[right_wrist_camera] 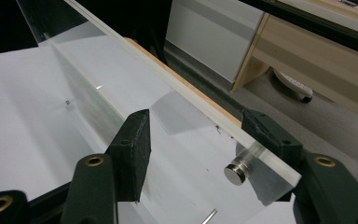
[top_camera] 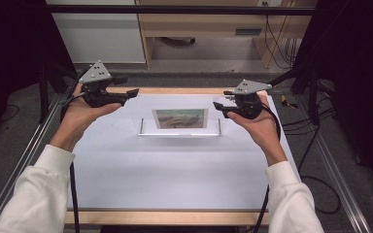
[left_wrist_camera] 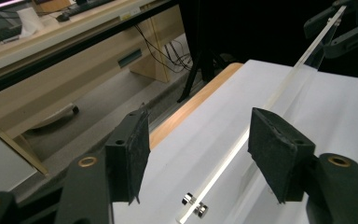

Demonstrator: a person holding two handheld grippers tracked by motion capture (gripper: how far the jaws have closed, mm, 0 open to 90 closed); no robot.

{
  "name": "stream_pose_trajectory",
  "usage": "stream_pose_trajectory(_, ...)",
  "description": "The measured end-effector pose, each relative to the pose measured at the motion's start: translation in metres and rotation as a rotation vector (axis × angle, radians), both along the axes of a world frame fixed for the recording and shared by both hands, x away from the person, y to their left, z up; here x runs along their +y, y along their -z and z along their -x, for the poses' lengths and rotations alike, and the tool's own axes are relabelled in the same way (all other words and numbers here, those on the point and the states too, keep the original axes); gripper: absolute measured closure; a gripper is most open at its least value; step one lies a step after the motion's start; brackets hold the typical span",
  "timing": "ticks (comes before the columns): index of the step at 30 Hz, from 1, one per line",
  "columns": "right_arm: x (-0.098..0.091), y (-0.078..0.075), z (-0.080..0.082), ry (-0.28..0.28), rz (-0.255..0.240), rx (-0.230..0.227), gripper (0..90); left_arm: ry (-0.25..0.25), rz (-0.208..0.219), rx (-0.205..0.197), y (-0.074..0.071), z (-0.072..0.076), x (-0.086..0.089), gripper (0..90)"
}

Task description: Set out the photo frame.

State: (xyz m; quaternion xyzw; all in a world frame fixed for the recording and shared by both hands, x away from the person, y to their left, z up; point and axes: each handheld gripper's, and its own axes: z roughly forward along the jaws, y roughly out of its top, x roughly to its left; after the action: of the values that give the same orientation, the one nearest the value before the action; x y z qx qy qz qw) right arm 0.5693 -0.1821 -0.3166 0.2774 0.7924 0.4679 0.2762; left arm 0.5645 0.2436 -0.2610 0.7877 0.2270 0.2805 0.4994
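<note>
A clear acrylic picture frame (top_camera: 179, 127) with a landscape photo (top_camera: 179, 118) in it stands upright on the white table (top_camera: 175, 170). My left gripper (top_camera: 128, 92) hovers above and left of the frame's left end. In the left gripper view its jaws (left_wrist_camera: 200, 140) stand open, with the frame's top edge (left_wrist_camera: 279, 93) and a round metal stud (left_wrist_camera: 195, 204) below the gap, touching neither pad. My right gripper (top_camera: 221, 107) sits at the frame's right end. Its jaws (right_wrist_camera: 200, 135) straddle the clear panel (right_wrist_camera: 177, 84) near a stud (right_wrist_camera: 235, 173), and the near pad stands apart from it.
A wooden strip (top_camera: 175, 91) edges the table's far side, with floor, a pale wood desk (top_camera: 223, 24) and hanging cables (top_camera: 277, 43) beyond. Metal rails (top_camera: 29, 150) run along both sides. The other gripper (left_wrist_camera: 340, 28) shows far off in the left gripper view.
</note>
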Motion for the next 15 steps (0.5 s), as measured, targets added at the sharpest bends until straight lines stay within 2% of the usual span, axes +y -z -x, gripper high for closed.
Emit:
stream_pose_trajectory(6,0.001,-0.001,-0.005,0.003,0.003,0.001,43.5,-0.04,0.015,0.002,0.007,0.011,0.008,30.3)
stream_pose_trajectory(15,0.001,0.0,-0.01,0.011,-0.007,0.001,42.7,-0.065,0.033,0.038,0.026,0.028,0.013,21.6)
